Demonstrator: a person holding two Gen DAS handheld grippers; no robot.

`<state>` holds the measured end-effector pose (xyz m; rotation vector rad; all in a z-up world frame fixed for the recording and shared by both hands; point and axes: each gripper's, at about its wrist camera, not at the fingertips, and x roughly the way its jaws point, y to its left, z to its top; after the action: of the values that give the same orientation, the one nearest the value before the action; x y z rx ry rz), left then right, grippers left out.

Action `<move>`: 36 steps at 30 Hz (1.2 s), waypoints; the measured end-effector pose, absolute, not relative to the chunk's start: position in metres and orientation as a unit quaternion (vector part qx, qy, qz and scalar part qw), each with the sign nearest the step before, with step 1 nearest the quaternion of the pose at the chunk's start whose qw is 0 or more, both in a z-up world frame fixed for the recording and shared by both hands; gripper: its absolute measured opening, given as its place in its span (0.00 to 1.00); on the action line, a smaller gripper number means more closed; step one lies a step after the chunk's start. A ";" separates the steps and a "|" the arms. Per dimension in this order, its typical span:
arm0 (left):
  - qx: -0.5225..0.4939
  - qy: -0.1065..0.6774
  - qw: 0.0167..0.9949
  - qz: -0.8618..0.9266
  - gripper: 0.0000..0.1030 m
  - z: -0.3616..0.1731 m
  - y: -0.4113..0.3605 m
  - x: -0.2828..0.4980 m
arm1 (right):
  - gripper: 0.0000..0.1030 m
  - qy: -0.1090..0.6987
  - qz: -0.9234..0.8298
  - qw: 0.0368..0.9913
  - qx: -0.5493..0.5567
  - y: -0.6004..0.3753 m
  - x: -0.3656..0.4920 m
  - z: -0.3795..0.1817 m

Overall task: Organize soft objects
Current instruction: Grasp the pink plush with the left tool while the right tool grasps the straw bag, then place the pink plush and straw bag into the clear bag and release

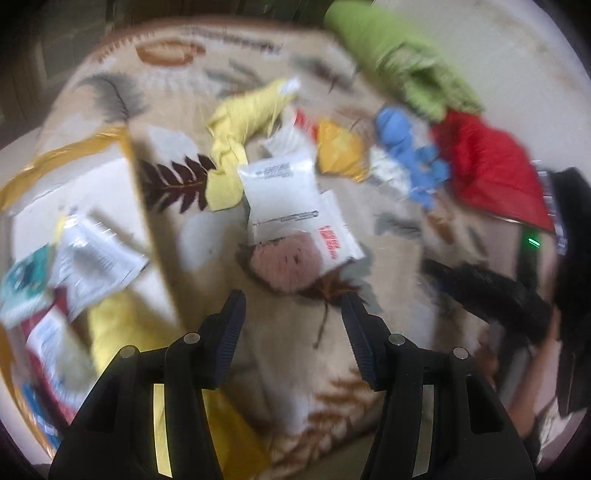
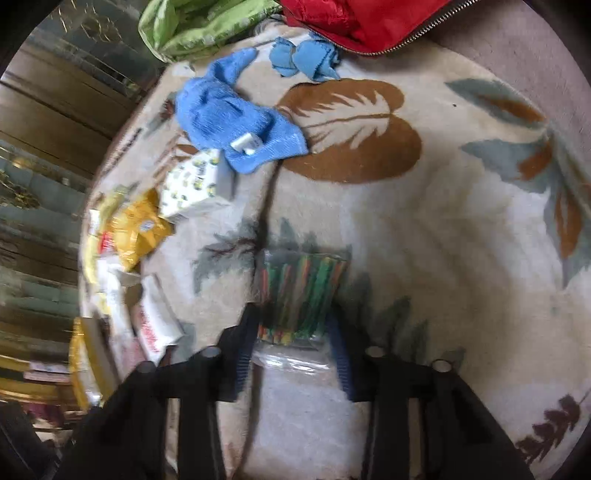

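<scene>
Here, white packets (image 1: 295,206): print blurred, unreadable; left claw (image 1: 293,306) empty.

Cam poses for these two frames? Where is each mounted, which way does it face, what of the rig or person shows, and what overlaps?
Left wrist: on the left gripper, looking down over its open, empty fingers at the leaf-pattern blanket; white packets, a yellow cloth; the right gripper at right.
Right wrist: on the right gripper, facing along the blanket, fingers closed on a clear striped packet; no hand shows.
Shared: blue cloth, red bag, green cloth, yellow pouch.
</scene>
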<state>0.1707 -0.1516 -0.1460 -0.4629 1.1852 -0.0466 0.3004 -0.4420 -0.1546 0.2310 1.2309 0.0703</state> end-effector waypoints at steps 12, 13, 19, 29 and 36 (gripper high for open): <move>-0.210 0.581 0.786 0.005 0.31 -0.178 -0.169 0.202 | 0.17 0.570 0.093 0.808 0.116 -0.456 0.258 -0.150; -0.219 0.575 0.788 -0.004 0.31 -0.173 -0.169 0.194 | 0.17 0.568 0.101 0.807 0.124 -0.457 0.255 -0.149; -0.318 0.509 0.796 -0.079 0.31 -0.127 -0.144 0.121 | 0.16 0.554 0.141 0.808 0.140 -0.460 0.235 -0.118; -0.410 0.396 0.822 -0.021 0.31 -0.073 -0.072 -0.001 | 0.16 0.517 0.270 0.810 0.067 -0.359 0.193 -0.037; -0.435 0.351 0.829 0.024 0.31 -0.039 -0.032 -0.041 | 0.17 0.512 0.352 0.783 -0.027 -0.268 0.138 0.037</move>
<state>-0.0405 -0.0323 -0.0387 -0.9238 0.7442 0.0516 0.1381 -0.2684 0.0365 -0.0576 1.1044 0.7597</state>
